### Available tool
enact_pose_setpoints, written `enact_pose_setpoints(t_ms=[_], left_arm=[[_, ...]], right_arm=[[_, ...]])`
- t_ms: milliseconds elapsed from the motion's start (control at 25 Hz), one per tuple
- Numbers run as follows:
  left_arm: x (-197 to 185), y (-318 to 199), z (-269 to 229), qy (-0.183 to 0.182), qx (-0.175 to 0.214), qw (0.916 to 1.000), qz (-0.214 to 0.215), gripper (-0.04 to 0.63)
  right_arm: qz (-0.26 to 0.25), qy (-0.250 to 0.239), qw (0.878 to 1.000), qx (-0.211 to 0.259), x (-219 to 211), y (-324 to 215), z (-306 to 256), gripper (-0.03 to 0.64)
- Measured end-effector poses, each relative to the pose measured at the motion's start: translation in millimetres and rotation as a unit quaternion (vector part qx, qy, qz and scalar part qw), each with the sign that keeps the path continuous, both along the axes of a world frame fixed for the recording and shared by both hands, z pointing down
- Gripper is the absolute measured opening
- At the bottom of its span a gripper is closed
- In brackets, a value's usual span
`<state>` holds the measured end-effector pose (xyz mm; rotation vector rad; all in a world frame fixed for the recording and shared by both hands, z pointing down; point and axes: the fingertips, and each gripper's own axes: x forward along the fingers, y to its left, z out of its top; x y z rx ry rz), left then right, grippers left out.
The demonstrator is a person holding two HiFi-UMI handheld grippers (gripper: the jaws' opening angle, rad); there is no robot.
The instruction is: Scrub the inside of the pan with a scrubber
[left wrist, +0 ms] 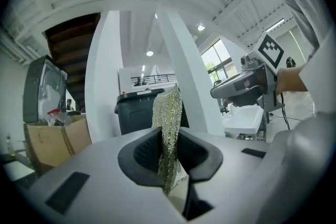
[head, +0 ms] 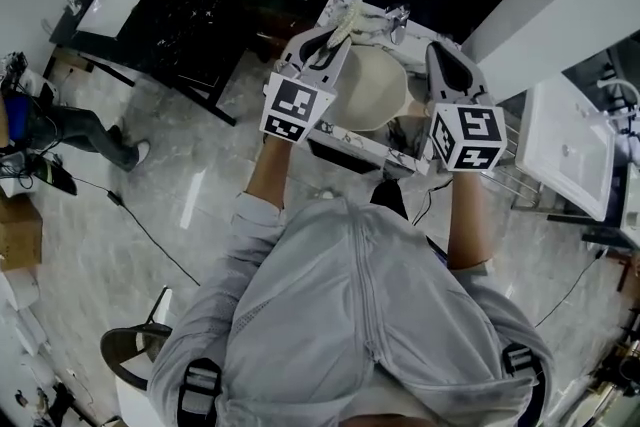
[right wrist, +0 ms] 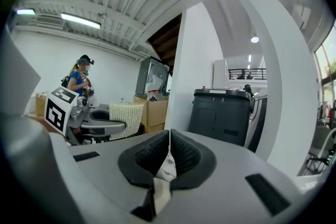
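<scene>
A pale round pan (head: 372, 85) lies on a wire rack (head: 360, 140) in front of me. My left gripper (head: 333, 37) is held up over the pan's left rim, shut on a flat gold mesh scrubber (head: 349, 14). In the left gripper view the scrubber (left wrist: 168, 115) stands upright between the closed jaws of the left gripper (left wrist: 169, 157). My right gripper (head: 441, 56) hovers at the pan's right side. Its jaws (right wrist: 169, 157) are shut with nothing between them. Both gripper cameras face out into the room, so neither shows the pan.
A black bin (right wrist: 220, 110) and a white pillar (right wrist: 194, 76) stand ahead, with cardboard boxes (left wrist: 50, 141) beside them. A white basin (head: 565, 145) sits to the right of the rack, a black table (head: 170, 10) to the left. A person in blue (right wrist: 81, 78) stands far off.
</scene>
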<state>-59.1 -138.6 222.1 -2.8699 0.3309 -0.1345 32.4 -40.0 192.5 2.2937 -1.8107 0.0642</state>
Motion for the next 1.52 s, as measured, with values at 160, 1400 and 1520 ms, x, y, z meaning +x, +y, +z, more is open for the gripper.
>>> enact_pose_setpoints(t_ms=[160,1400,1520], left_arm=[[-7,2,-28,0.014,0.035,0.9992,-0.009,0.064],[-24,17,-61,0.028,0.104,0.9941,-0.009,0.064],[-23,17,-60,0.025,0.105,0.9942,-0.007,0.064]], right_arm=[[-0.009,0.021,1.0,0.009,-4,-2,-19,0.035],[-0.03,0.089,0.996,0.008,-22,-5,-41,0.035],[-0.032,0.089,0.995,0.005,-22,-6,-40,0.035]])
